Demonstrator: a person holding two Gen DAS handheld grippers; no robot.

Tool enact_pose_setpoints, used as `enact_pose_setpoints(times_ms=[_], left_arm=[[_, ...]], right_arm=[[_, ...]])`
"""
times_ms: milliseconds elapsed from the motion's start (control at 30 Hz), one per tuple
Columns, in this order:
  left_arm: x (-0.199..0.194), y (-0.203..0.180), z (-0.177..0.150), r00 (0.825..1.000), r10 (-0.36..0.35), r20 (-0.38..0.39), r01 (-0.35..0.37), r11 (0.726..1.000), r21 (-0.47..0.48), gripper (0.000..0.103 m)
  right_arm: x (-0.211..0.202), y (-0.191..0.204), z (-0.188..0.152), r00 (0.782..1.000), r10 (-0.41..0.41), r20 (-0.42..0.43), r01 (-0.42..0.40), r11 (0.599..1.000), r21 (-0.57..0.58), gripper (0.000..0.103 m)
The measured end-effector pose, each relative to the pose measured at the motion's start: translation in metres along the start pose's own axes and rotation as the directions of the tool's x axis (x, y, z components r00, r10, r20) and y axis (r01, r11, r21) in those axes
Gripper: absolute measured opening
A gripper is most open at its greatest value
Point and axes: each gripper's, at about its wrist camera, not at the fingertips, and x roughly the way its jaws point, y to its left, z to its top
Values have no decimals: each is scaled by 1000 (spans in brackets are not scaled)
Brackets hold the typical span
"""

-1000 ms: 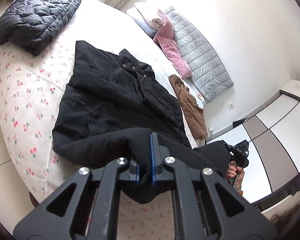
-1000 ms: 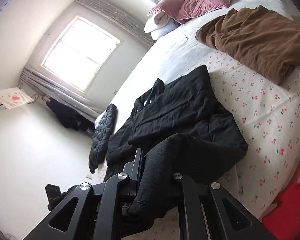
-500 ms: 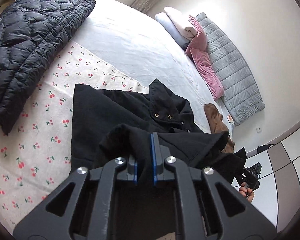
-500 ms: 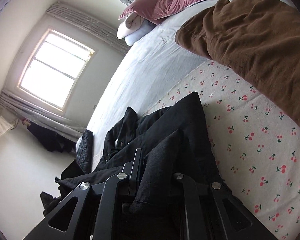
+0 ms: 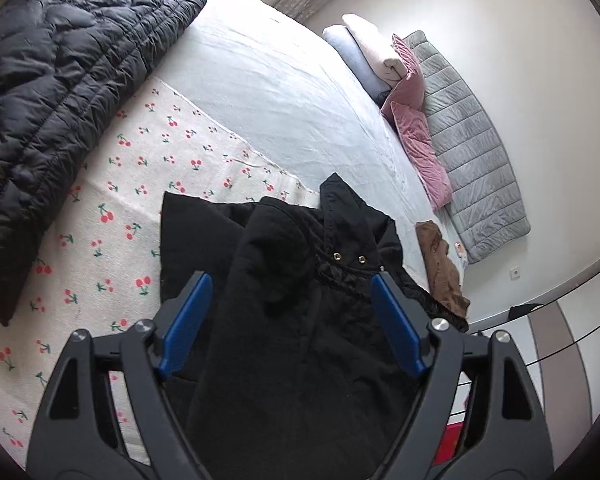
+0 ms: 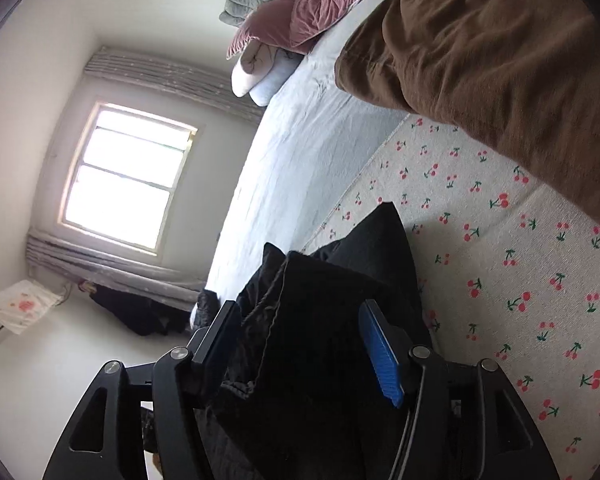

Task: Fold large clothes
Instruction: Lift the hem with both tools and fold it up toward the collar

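A black jacket [image 5: 284,280] with brass snaps lies folded over on the cherry-print blanket [image 5: 100,208]. My left gripper [image 5: 290,316] is open, its blue pads [image 5: 186,320] spread to either side of the folded-over hem, just above the cloth. In the right wrist view the same jacket [image 6: 320,320] lies between the fingers of my right gripper [image 6: 300,334], which is also open with its blue pad [image 6: 380,352] clear of the fabric. The jacket's lower part is hidden under both grippers.
A black quilted puffer jacket [image 5: 52,92] lies at the left of the bed. A brown garment [image 6: 480,60] lies to the right on the blanket. Pink cushions [image 5: 416,136], folded pillows and a grey headboard pad [image 5: 472,148] are at the far end. A window [image 6: 124,176] is on the wall.
Both grippers carried the jacket's lower hem forward over its body, then opened and let the cloth go; it now rests folded on the jacket.
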Motion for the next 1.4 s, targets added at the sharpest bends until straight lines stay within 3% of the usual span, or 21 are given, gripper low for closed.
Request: enact_pose_setpoints(times_ms=[67, 167, 333, 400, 433, 467, 533, 600, 700, 767, 833, 900, 967, 1000, 1067, 1100, 1167, 1267, 1300, 1333, 1400], left_arm=[[-1, -6, -1, 995, 102, 10, -103, 991, 89, 82], [9, -19, -7, 973, 227, 42, -230, 939, 256, 82], [45, -31, -10, 966, 258, -13, -236, 902, 363, 75], [64, -33, -11, 947, 320, -22, -291, 885, 363, 72], [75, -32, -13, 933, 358, -31, -325, 878, 352, 60], [83, -32, -15, 918, 395, -38, -358, 868, 345, 37], [82, -42, -21, 894, 447, 24, -428, 837, 341, 9], [62, -61, -20, 895, 421, 148, -446, 828, 340, 8], [33, -85, -1, 869, 386, 309, -477, 817, 323, 8], [25, -99, 20, 837, 382, 392, -510, 804, 306, 8], [31, -109, 45, 799, 397, 452, -552, 782, 289, 8], [47, -109, 64, 787, 392, 476, -557, 783, 277, 8], [77, -101, 76, 788, 437, 434, -579, 766, 280, 8], [91, -92, 78, 788, 461, 409, -589, 758, 280, 8], [112, -70, 79, 795, 488, 361, -589, 764, 262, 7], [120, -57, 78, 803, 491, 338, -580, 776, 250, 7], [131, -34, 70, 821, 488, 296, -555, 804, 213, 8], [140, -14, 65, 849, 468, 245, -512, 842, 168, 8], [140, -13, 66, 853, 463, 239, -506, 847, 163, 8], [139, -16, 63, 856, 459, 238, -501, 850, 161, 8], [136, -22, 64, 862, 447, 237, -489, 858, 157, 8]], right_arm=[[-9, 10, 2, 996, -73, 44, 76, 995, -72, 65], [-4, 22, -3, 977, -200, 72, 211, 956, -204, 65], [49, 37, -17, 919, -390, 58, 380, 835, -399, 65], [74, 37, -20, 853, -508, 121, 504, 740, -445, 49], [83, 36, -21, 822, -550, 147, 551, 702, -452, 25], [93, 34, -23, 812, -564, 146, 562, 692, -452, 13], [100, 39, -30, 783, -584, 215, 610, 650, -454, 6], [92, 59, -39, 746, -561, 359, 664, 580, -472, 5], [78, 91, -31, 666, -531, 524, 745, 509, -431, 3], [68, 110, -11, 584, -514, 628, 802, 487, -347, 1], [62, 121, 19, 551, -514, 658, 809, 521, -271, 1], [70, 119, 49, 589, -538, 603, 778, 579, -244, 2], [85, 105, 69, 716, -521, 464, 675, 685, -273, 6], [93, 95, 73, 758, -504, 415, 635, 717, -289, 12], [109, 76, 72, 828, -470, 305, 555, 764, -329, 55], [118, 64, 71, 853, -460, 246, 520, 785, -336, 66], [137, 40, 66, 867, -468, 170, 497, 797, -344, 76], [170, 8, 58, 841, -535, 82, 529, 780, -334, 73], [178, -1, 57, 844, -534, 52, 521, 793, -315, 66], [184, -5, 55, 846, -531, 44, 518, 799, -305, 41], [185, 4, 47, 849, -520, 96, 519, 784, -342, 16]])
